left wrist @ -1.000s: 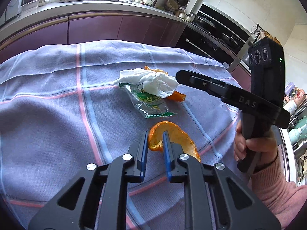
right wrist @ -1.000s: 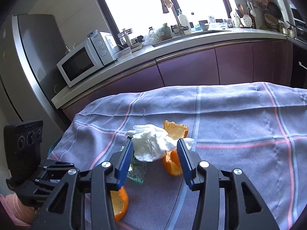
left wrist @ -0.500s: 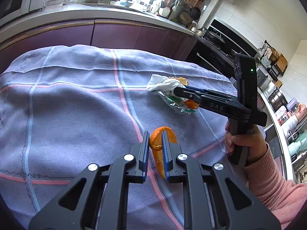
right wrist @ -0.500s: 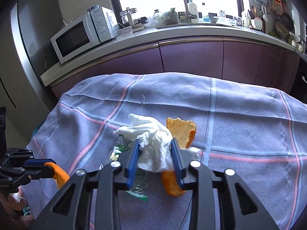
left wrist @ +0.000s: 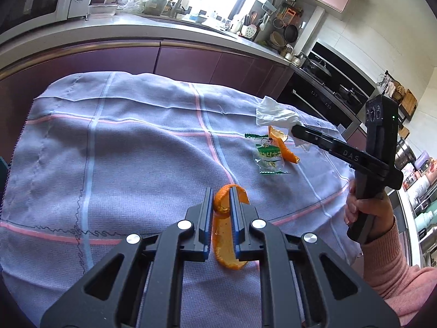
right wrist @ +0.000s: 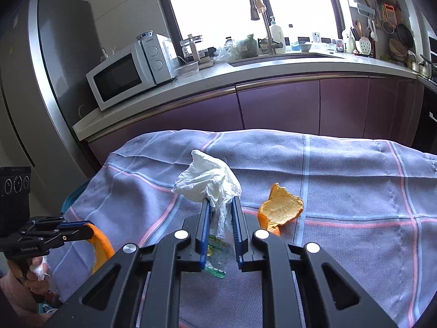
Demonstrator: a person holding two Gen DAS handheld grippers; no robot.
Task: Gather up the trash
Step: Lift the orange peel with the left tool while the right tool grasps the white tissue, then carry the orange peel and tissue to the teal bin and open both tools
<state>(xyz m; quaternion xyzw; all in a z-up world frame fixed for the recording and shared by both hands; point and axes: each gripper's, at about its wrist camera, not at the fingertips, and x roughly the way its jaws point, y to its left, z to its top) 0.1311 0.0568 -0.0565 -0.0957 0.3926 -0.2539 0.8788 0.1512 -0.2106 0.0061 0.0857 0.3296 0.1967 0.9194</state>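
Right wrist view: checked tablecloth (right wrist: 341, 180), purple kitchen cabinets (right wrist: 275, 106) behind.

Bench cloth (left wrist: 136, 150) lilac-grey, checked with pink and pale blue lines. Orange peel strip (left wrist: 228, 235) bright orange in black left claw (left wrist: 221, 199) with blue pads. Tissue (right wrist: 207, 183) white in black right claw (right wrist: 221, 210). Second peel (right wrist: 281, 207) orange, pale inside. Wrapper (left wrist: 269, 155) clear, green print. Cabinets (right wrist: 278, 104) purple. Microwave (right wrist: 131, 71) white.
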